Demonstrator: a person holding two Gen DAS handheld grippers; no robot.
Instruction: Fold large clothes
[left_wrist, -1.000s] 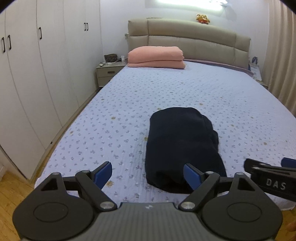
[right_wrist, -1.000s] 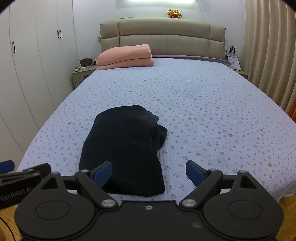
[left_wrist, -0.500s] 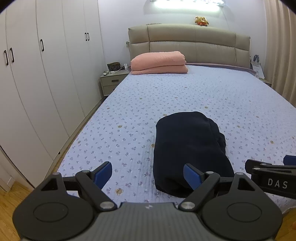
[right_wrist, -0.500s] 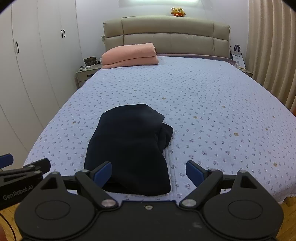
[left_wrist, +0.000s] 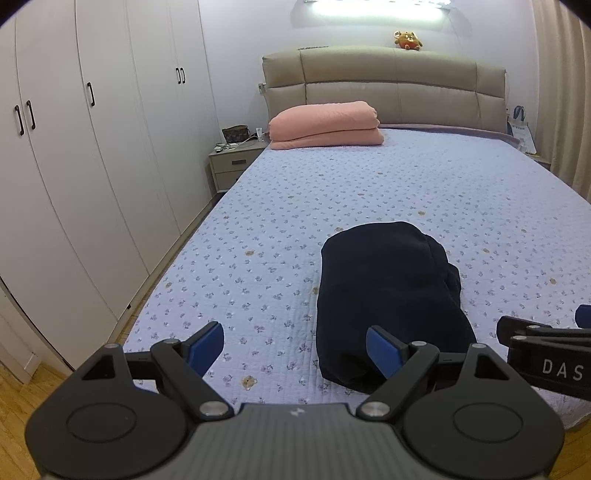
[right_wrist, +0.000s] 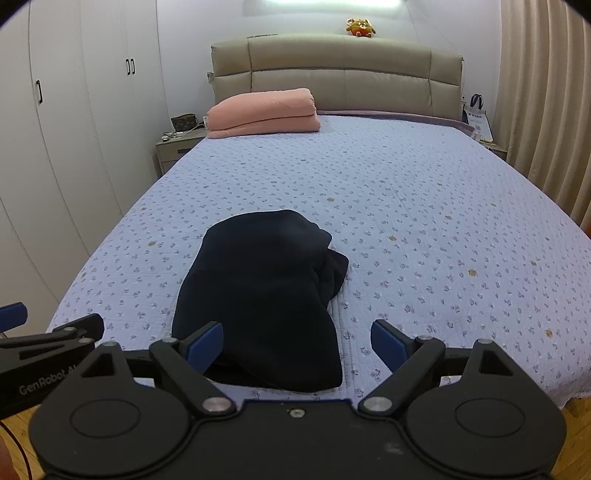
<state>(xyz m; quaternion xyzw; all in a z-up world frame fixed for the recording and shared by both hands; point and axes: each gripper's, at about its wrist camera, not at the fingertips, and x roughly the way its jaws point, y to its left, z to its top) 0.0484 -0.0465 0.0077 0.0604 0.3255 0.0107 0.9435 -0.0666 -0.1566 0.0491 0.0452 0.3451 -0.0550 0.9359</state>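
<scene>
A dark navy garment lies folded into a compact bundle near the foot of the bed. My left gripper stands open at the foot edge, its right blue pad just before the bundle's near left corner. Nothing is held between its fingers. My right gripper is open too, its left pad over the bundle's near edge, with nothing in it. Each gripper shows at the other view's side edge.
A folded pink blanket lies at the head of the bed under a padded headboard. White wardrobes line the left wall, with a nightstand beside the bed. Curtains hang on the right. Wooden floor lies below.
Both grippers have drawn back and risen from the bed, so the garment sits farther off and the room's upper part shows more. Both stay open; the garment has not moved.
</scene>
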